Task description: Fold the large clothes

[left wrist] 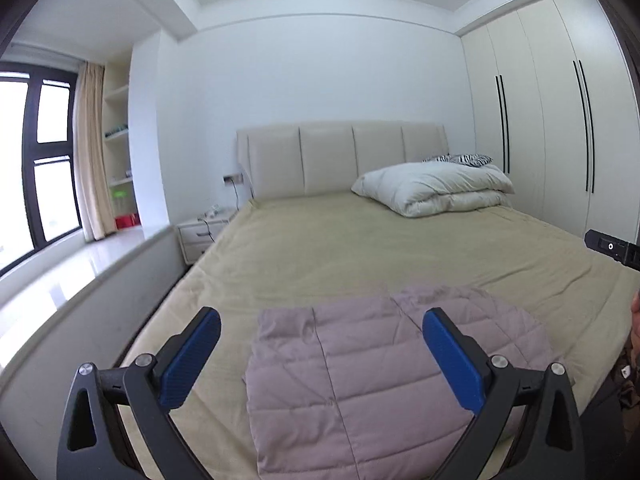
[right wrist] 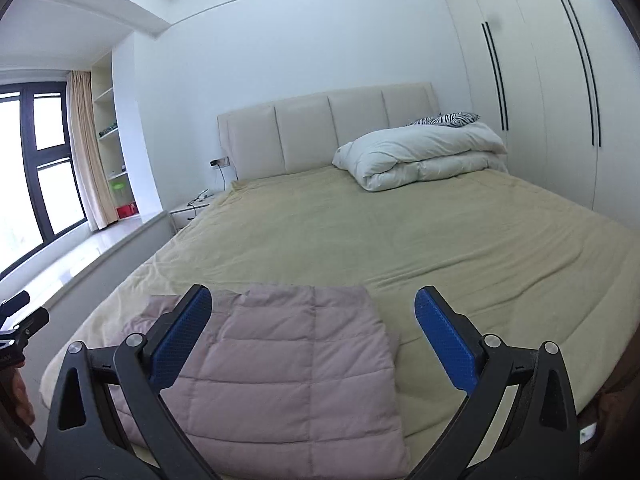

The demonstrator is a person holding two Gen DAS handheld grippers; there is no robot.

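Jacket (left wrist: pixel 360 380), pink and quilted, lies folded at the lower middle of the frame on the bed (left wrist: pixel 360 248), so both empty, wide-open grippers (left wrist: pixel 320 344) (right wrist: pixel 312 332) should likely only check its edges for neatness.

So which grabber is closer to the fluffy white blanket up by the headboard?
Probably the right gripper, though it's close. The white blanket is far off toward the right for both, and the left gripper is held farther to the left. Both hover open above the pink jacket.

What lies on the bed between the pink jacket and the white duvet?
Only bare beige sheet lies between the jacket and the duvet, in both views.
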